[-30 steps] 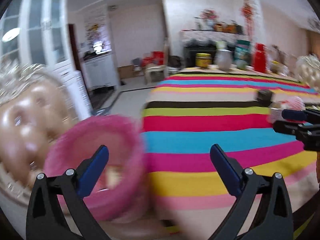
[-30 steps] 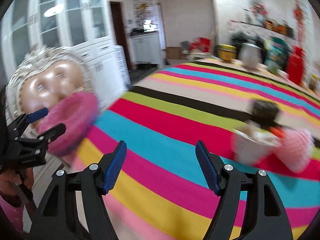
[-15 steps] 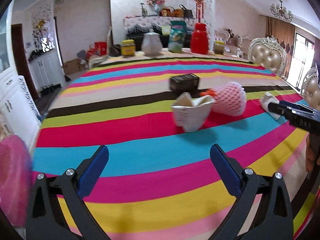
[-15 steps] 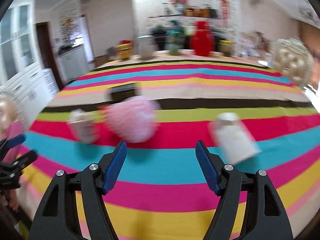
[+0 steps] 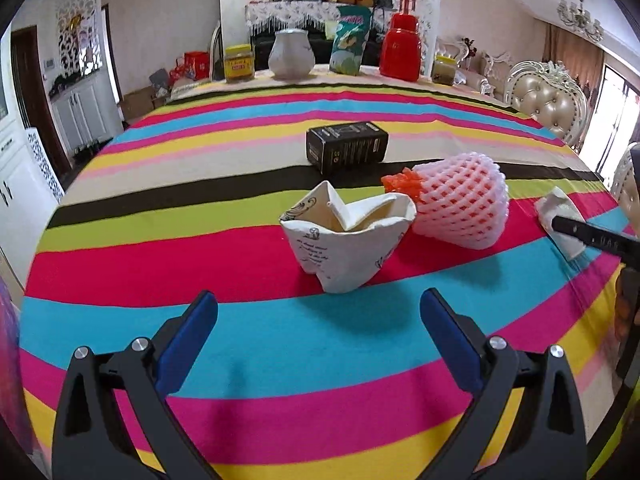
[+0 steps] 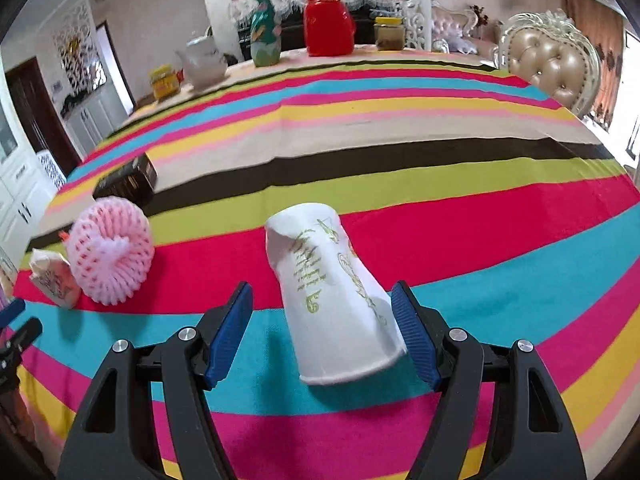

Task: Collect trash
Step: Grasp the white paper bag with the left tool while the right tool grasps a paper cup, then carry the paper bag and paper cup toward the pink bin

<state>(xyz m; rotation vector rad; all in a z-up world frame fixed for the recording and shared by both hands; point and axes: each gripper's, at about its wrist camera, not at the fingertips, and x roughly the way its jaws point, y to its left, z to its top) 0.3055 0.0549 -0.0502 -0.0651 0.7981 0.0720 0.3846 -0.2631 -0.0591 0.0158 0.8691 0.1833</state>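
Observation:
On the striped tablecloth (image 5: 240, 344) lie a crushed white paper cup (image 5: 348, 236), a pink foam net (image 5: 460, 204) with something orange inside, and a black box (image 5: 347, 146). My left gripper (image 5: 318, 300) is open and empty, a short way in front of the crushed cup. A second white paper cup (image 6: 336, 300) lies on its side between the jaws of my right gripper (image 6: 322, 292), which is open; a gap shows beside its left pad. The right wrist view also shows the foam net (image 6: 110, 252), the crushed cup (image 6: 54, 280) and the black box (image 6: 126, 182) off to the left.
At the table's far end stand a red flask (image 5: 400, 48), a grey vase (image 5: 290, 54), a yellow jar (image 5: 239, 64) and a green bag (image 5: 348, 46). A padded chair (image 5: 548, 100) stands at the right edge. White cabinets (image 5: 24, 184) line the left.
Both views have swung from a pink basket and a chair at the table's left side onto the table. The white cup now lies between my right jaws, and the crushed cup is nearer my left gripper.

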